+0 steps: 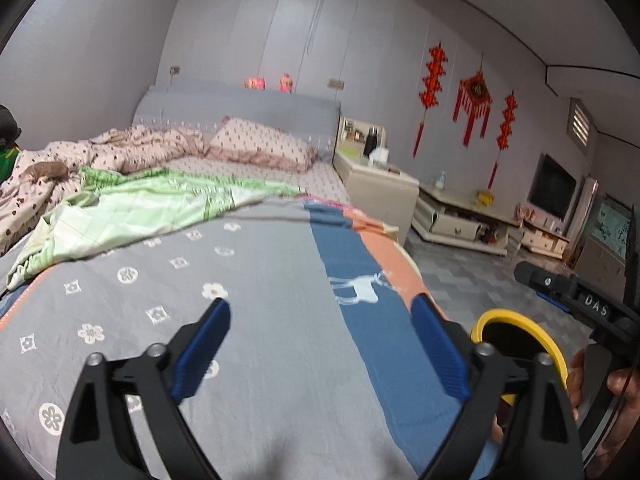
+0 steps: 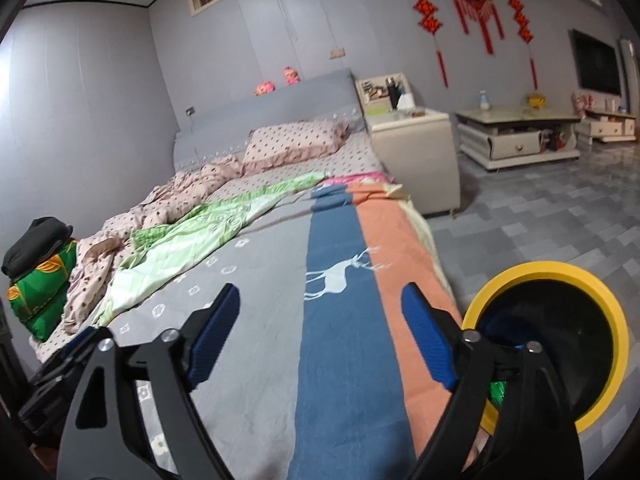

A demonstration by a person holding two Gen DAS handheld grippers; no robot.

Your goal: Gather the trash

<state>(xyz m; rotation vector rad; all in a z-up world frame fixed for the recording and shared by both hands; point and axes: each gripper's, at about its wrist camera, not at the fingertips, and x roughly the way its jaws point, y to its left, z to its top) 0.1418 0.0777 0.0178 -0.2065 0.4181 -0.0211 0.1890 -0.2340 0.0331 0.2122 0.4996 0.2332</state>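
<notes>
My left gripper (image 1: 320,304) hovers open over the grey flowered bed cover (image 1: 248,280), and its blue pads have nothing between them. My right gripper (image 2: 320,292) is also open and empty, above the blue and orange stripes of the cover (image 2: 340,320). A round bin with a yellow rim (image 2: 560,268) and a dark inside stands on the floor beside the bed, just right of my right finger. A scrap of shiny green (image 2: 498,394) shows at the bin behind that finger. The same bin rim (image 1: 496,314) appears at the lower right of the left wrist view. No loose trash shows on the bed.
A green quilt (image 1: 132,212), a crumpled pink duvet (image 1: 120,148) and a pillow (image 1: 260,144) lie further up the bed. Folded clothes (image 2: 40,276) are stacked at its left. A nightstand (image 2: 416,148) and a low table (image 2: 516,136) stand on the tiled floor to the right.
</notes>
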